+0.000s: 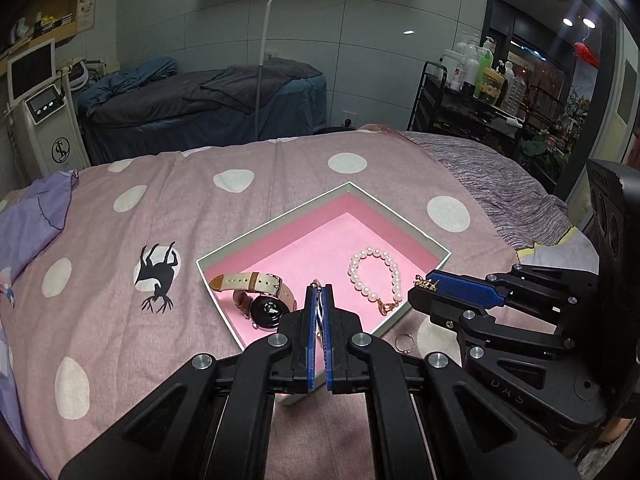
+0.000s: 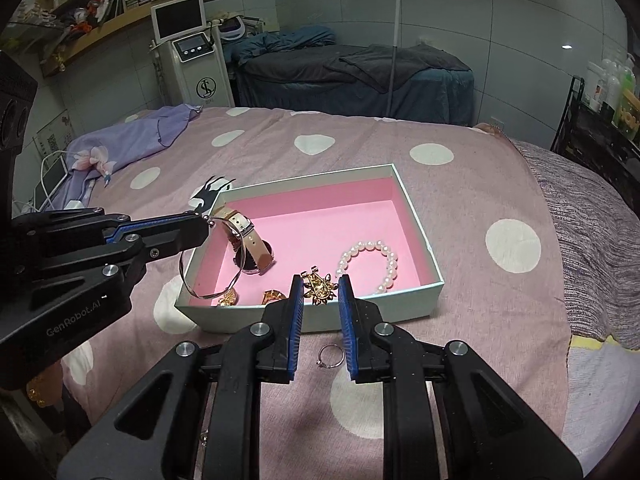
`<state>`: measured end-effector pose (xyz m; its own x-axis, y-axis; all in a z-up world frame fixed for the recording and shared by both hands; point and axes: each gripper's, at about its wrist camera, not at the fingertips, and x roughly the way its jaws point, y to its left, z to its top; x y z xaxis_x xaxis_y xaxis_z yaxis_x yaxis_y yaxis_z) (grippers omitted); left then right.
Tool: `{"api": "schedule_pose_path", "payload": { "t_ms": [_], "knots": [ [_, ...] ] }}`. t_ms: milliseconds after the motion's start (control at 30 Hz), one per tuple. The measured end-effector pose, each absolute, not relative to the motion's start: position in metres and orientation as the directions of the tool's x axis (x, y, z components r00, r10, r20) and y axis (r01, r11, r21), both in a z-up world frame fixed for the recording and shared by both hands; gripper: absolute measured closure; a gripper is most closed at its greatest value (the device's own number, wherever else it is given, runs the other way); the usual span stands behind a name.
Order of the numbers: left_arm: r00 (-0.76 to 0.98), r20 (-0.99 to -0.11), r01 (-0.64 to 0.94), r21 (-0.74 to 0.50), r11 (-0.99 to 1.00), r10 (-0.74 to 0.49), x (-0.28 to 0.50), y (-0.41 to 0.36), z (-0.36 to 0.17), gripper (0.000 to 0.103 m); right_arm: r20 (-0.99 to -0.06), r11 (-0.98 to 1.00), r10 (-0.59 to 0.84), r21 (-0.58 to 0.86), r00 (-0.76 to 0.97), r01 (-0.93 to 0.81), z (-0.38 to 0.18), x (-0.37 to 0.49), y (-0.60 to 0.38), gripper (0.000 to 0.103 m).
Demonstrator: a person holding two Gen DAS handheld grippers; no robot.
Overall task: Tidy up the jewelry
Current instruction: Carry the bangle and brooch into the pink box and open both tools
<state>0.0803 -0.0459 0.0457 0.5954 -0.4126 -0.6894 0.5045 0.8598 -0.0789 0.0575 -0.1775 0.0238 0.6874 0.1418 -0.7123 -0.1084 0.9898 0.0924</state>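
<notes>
A pale box with a pink lining point(image 1: 256, 232) point(image 2: 400, 184) lies on the bed. In it are a watch point(image 1: 266, 308) point(image 2: 256, 244), a pearl bracelet point(image 1: 374, 276) point(image 2: 372, 260) and small gold pieces point(image 2: 274, 295). My left gripper point(image 1: 319, 290) point(image 2: 208, 222) is shut on a thin silver bangle point(image 2: 208, 268), held over the box's left near corner. My right gripper point(image 2: 319, 286) point(image 1: 420, 284) holds a gold brooch point(image 2: 319, 287) between its fingertips over the box's near wall. A small ring point(image 2: 331, 356) point(image 1: 403, 343) lies on the bedcover in front of the box.
The bedcover point(image 1: 120, 280) is pink with white dots and a black deer print point(image 1: 158, 276). A purple cloth point(image 2: 132, 140) and a phone on a cable point(image 2: 52, 178) lie at the left. A second bed, a machine point(image 2: 192, 60) and a bottle cart point(image 1: 480, 80) stand beyond.
</notes>
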Motion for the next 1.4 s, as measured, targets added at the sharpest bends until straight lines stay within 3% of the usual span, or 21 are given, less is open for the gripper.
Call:
{"api": "schedule_pose_path", "payload": {
  "t_ms": [733,767,867,933,1100,1200,1400],
  "knots": [
    [0.598,-0.735,0.482,0.009,0.876,-0.321,0.109,-0.063,0.019,0.100,-0.753,0.995,0.103,0.072,0.650,-0.074,0.000,0.094,-0.186,0.084],
    [0.599,-0.735,0.481,0.011,0.876,-0.320,0.109,-0.062,0.019,0.100,-0.752,0.995,0.099,0.069,0.652,-0.072,0.001,0.094,-0.185,0.080],
    [0.604,-0.732,0.475,0.012,0.880,-0.315,0.108,-0.059,0.019,0.098,-0.738,0.997,0.081,0.055,0.670,-0.060,0.004,0.093,-0.185,0.053],
    [0.608,-0.733,0.463,0.017,0.886,-0.304,0.107,-0.057,0.020,0.092,-0.726,0.998,0.066,0.042,0.685,-0.052,0.007,0.091,-0.184,0.051],
    [0.655,-0.703,0.413,0.026,0.910,-0.277,0.098,-0.044,0.029,0.040,-0.731,0.999,0.036,0.026,0.682,-0.024,0.008,0.087,-0.190,0.051],
    [0.669,-0.691,0.384,0.007,0.923,-0.273,0.089,-0.031,0.033,0.028,-0.720,0.999,0.041,0.050,0.693,-0.007,0.009,0.077,-0.196,0.050],
    [0.658,-0.695,0.355,-0.055,0.933,-0.291,0.071,-0.013,0.034,0.024,-0.691,0.995,0.041,0.093,0.722,0.032,0.023,0.058,-0.203,0.047]
  ]
}}
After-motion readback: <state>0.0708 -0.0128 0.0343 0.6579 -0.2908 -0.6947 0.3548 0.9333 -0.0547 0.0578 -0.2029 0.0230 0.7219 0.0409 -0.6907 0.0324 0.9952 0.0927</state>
